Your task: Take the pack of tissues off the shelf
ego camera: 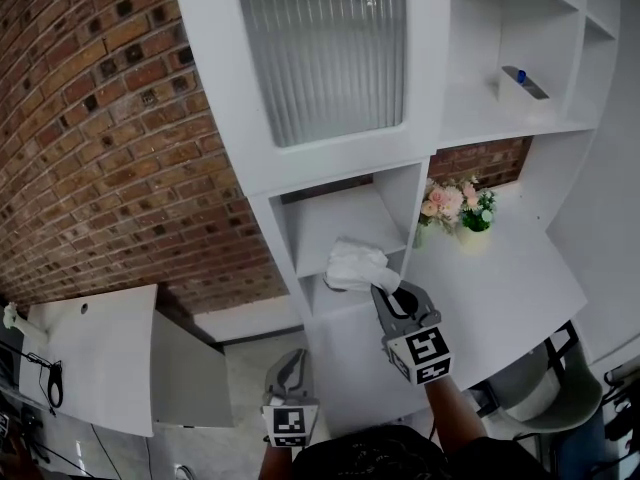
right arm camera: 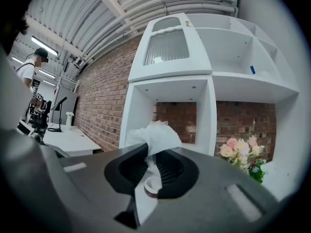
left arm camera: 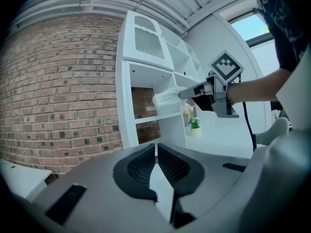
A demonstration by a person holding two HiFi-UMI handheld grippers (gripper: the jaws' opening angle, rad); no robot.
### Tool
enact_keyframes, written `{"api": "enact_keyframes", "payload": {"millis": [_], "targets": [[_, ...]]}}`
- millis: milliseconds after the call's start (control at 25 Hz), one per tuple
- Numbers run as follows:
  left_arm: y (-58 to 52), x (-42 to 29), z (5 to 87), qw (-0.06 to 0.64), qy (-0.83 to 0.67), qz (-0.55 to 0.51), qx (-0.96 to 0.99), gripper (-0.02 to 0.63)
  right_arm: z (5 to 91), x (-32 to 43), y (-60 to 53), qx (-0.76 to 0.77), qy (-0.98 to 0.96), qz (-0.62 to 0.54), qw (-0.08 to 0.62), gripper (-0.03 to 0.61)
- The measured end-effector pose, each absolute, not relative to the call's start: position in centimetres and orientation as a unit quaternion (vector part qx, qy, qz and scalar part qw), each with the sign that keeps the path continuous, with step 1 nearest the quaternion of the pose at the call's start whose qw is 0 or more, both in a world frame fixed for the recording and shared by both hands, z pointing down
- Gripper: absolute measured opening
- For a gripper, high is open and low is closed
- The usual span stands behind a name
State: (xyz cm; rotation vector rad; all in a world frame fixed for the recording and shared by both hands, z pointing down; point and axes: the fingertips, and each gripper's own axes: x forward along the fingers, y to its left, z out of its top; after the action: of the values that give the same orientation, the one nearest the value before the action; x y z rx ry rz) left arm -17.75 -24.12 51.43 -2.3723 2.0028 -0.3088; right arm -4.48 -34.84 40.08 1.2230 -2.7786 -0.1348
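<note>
Overhead, head view: right tool (ego camera: 378,290) pinches tissue pack (ego camera: 355,265) at front edge of shelf (ego camera: 345,223); left tool (ego camera: 292,360) low, well apart. Left gripper view: jaws pressed together, nothing between. Right gripper view: jaws clamp white pack, shelf behind.

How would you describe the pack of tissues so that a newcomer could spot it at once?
Find the white shelf unit against the brick wall and the ribbed glass door in it. Below, at the mouth of the open cubby, the right gripper is shut on the pack of tissues: a soft, crumpled white bundle, unlike the pink flowers to its right.
</note>
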Motion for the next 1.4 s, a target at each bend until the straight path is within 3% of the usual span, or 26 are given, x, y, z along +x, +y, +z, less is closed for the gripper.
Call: {"api": "enact_keyframes", "payload": {"millis": [1400], "targets": [[-21.6,-12.4,53.2,-0.006,0.593,-0.105,-0.798,0.023,49.9,3.2,-27.9,0.458,-0.880,0.024,0.124,0.035]]}}
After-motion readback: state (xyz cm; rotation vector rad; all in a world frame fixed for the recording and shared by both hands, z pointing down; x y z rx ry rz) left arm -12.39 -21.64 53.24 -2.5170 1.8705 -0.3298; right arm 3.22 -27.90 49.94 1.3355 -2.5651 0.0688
